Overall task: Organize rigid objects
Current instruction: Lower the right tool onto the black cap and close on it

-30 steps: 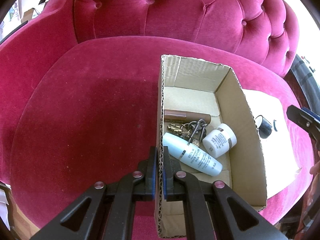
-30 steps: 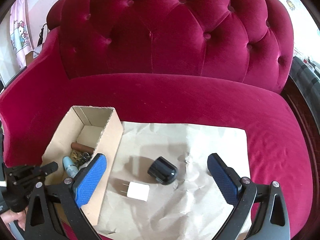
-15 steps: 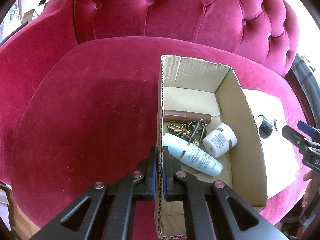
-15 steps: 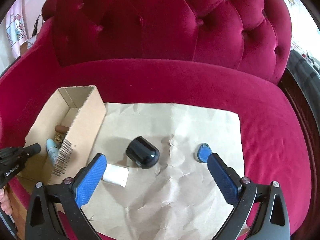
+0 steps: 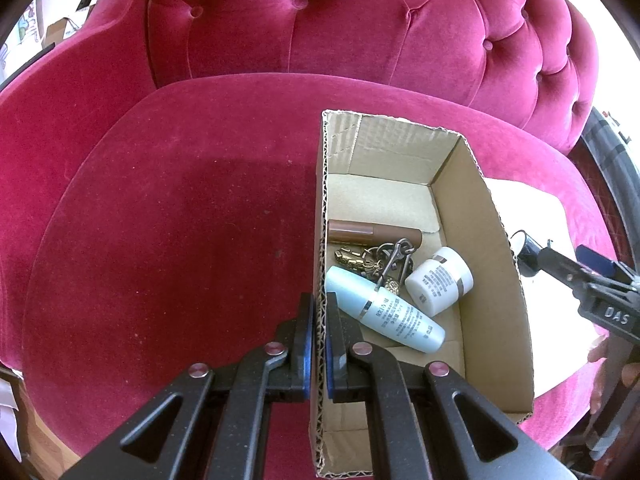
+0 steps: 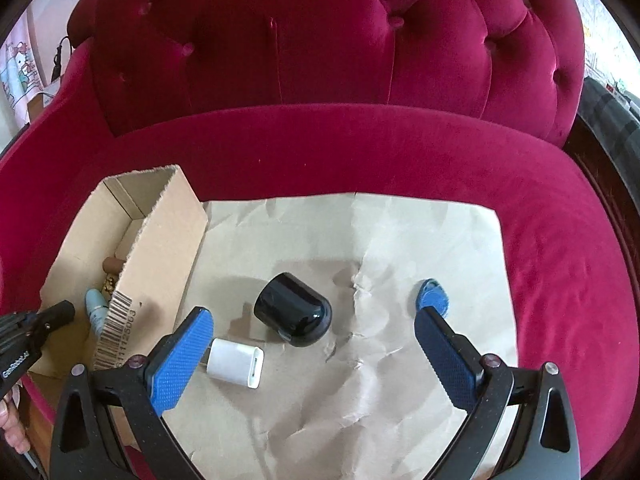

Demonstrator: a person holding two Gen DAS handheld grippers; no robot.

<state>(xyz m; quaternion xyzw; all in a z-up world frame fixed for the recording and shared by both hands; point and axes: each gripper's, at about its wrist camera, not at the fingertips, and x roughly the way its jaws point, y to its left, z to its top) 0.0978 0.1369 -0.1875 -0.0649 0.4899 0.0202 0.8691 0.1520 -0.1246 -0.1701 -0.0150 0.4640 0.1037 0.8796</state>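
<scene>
My left gripper [image 5: 319,316] is shut on the left wall of an open cardboard box [image 5: 496,240] that sits on the red sofa seat. Inside lie a light blue bottle [image 5: 384,308], a white jar [image 5: 440,280], a brown tube [image 5: 372,234] and a bunch of keys [image 5: 380,258]. My right gripper [image 6: 312,324] stands open above a sheet of brown paper [image 6: 400,240]. Between its wide jaws lie a glossy black rounded object [image 6: 294,308] and, near the left pad, a white charger plug [image 6: 236,362]. A blue key fob [image 6: 432,296] rests by the right fingertip.
The box [image 6: 160,248] stands at the left edge of the paper. The tufted sofa back [image 6: 320,40] rises behind, and the bare red seat [image 5: 180,220] spreads left of the box. A hand [image 6: 12,428] shows at the lower left edge.
My right gripper has sunk toward the paper and shifted right; the black object and plug look larger and the blue fob has come into view. The left gripper has kept its hold unmoved.
</scene>
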